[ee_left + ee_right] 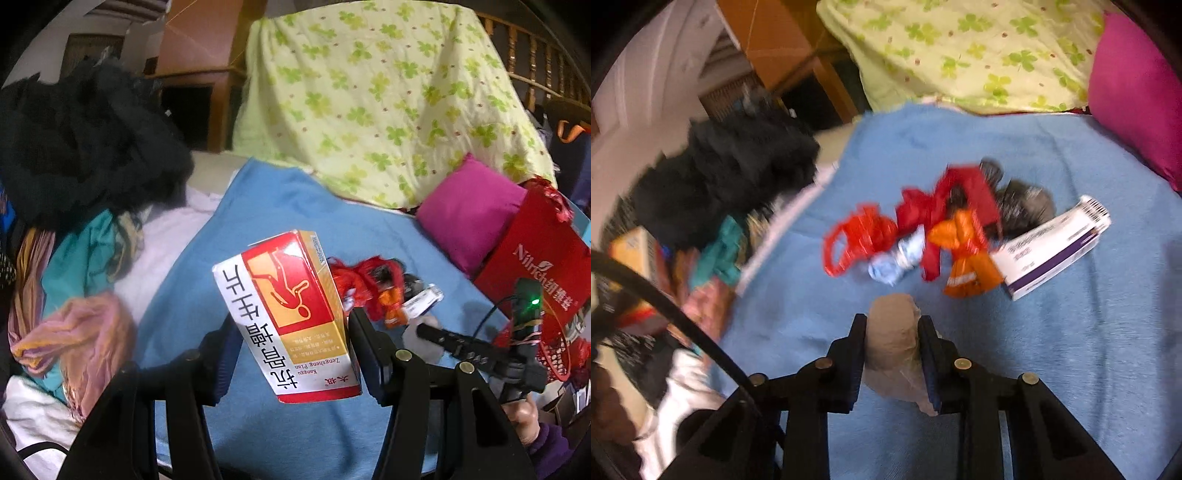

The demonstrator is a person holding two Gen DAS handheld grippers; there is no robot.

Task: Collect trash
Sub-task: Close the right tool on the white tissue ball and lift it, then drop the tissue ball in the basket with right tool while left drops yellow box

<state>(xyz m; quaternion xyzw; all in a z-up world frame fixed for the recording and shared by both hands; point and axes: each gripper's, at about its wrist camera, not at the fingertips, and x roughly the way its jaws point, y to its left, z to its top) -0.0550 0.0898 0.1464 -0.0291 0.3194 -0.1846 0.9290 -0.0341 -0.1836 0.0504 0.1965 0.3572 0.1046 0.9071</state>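
My left gripper is shut on a red, yellow and white medicine box and holds it above the blue blanket. My right gripper is shut on a crumpled grey-white tissue wad just over the blanket. A trash pile lies beyond it: red plastic bags, an orange wrapper, a pale blue wrapper, a dark bag and a white and purple carton. The pile and the right gripper also show in the left wrist view.
A clover-print quilt, a magenta pillow and a red gift bag stand at the back right. Black clothing and colourful scarves are heaped on the left. A red mesh basket sits at the right.
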